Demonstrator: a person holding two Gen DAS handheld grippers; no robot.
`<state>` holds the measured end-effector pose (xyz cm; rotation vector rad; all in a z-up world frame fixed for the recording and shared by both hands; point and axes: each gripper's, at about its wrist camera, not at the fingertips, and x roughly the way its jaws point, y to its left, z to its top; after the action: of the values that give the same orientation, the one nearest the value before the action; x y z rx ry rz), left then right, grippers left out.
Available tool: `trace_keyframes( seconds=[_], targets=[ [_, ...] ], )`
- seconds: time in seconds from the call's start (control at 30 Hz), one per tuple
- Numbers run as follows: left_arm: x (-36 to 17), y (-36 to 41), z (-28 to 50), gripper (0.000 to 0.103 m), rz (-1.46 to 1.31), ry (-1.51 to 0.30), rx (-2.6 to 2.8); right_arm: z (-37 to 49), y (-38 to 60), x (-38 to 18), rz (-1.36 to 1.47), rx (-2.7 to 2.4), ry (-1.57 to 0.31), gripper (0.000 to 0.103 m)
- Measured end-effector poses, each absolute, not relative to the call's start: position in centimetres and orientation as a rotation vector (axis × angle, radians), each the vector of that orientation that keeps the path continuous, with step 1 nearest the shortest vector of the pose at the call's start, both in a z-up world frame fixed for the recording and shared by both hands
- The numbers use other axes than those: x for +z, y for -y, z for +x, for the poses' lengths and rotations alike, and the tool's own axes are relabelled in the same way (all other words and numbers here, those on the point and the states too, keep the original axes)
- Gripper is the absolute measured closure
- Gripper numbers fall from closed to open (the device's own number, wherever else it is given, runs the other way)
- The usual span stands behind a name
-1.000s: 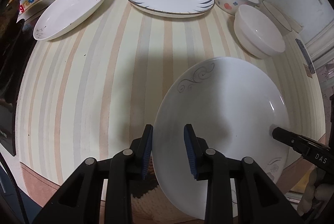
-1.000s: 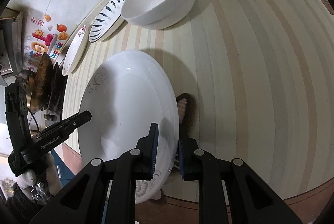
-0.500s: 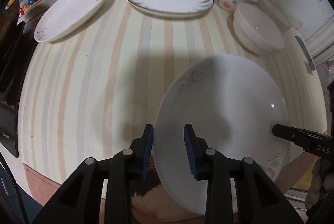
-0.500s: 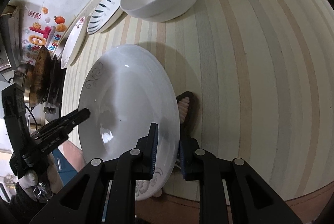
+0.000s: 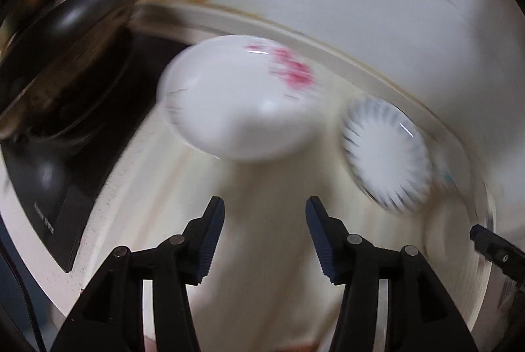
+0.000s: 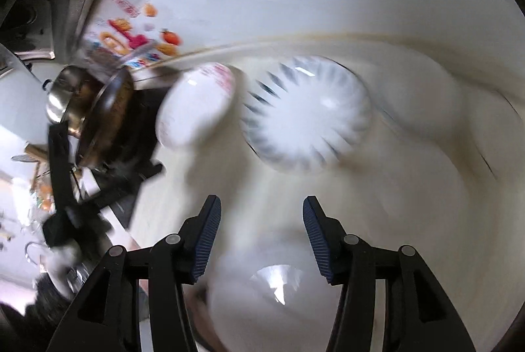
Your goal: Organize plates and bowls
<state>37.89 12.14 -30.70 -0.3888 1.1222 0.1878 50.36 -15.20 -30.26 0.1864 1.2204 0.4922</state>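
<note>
Both views are motion-blurred. My left gripper (image 5: 265,217) is open and empty above the striped table, pointing at a white plate with pink flowers (image 5: 242,99). A white plate with blue rim marks (image 5: 387,155) lies to its right. My right gripper (image 6: 262,214) is open and empty. Below it lies a large white plate (image 6: 279,296), near the table's front. Ahead of it are the blue-marked plate (image 6: 305,115) and the pink-flowered plate (image 6: 197,105). A blurred white bowl (image 6: 423,109) sits at the right.
A black stove top (image 5: 49,187) with a dark pan (image 5: 65,23) borders the table on the left. A metal pot (image 6: 62,99) stands there too. A white wall with colourful stickers (image 6: 141,36) closes the back. The left gripper (image 6: 98,187) shows in the right view.
Both grippers have opened and let go of the large white plate, which now lies on the table. Both have swung up and left toward the plates at the back.
</note>
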Motion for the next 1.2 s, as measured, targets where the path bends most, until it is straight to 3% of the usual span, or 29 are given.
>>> trace_keyframes(
  seconds=[0.33,0.4,0.43,0.57,0.6,0.63,0.67,1.2],
  targets=[
    [-35.8,-19.3,43.0,0.054,-0.500,-1.145,0.484,68.5,-1.7,-39.0,0.051,0.581,-1.250,0.049],
    [-36.4,-20.1,43.6,0.054,-0.529,-1.146,0.489,70.4,-3.4,-40.7,0.035,0.587,-1.259,0.052],
    [-36.5,-20.2,43.8,0.054,-0.531,-1.150,0.492,71.0,-4.1,-41.4,0.023,0.596,-1.262,0.059],
    [-37.3,-20.7,45.1,0.054,-0.522,-1.144,0.491,72.0,-5.4,-43.4,-0.009,0.617,-1.265,0.082],
    [-37.4,-20.9,45.3,0.058,-0.522,-1.138,0.487,72.2,-5.7,-43.7,-0.010,0.620,-1.257,0.083],
    [-37.4,-20.8,45.5,0.072,-0.520,-1.124,0.486,72.3,-5.8,-43.9,-0.010,0.618,-1.247,0.083],
    [-37.2,-20.6,45.4,0.074,-0.503,-1.114,0.494,72.2,-5.9,-44.0,-0.010,0.619,-1.237,0.084],
    [-34.2,-18.5,43.7,0.077,-0.489,-1.099,0.460,68.8,-2.0,-40.5,0.019,0.622,-1.200,0.084]
  ],
)
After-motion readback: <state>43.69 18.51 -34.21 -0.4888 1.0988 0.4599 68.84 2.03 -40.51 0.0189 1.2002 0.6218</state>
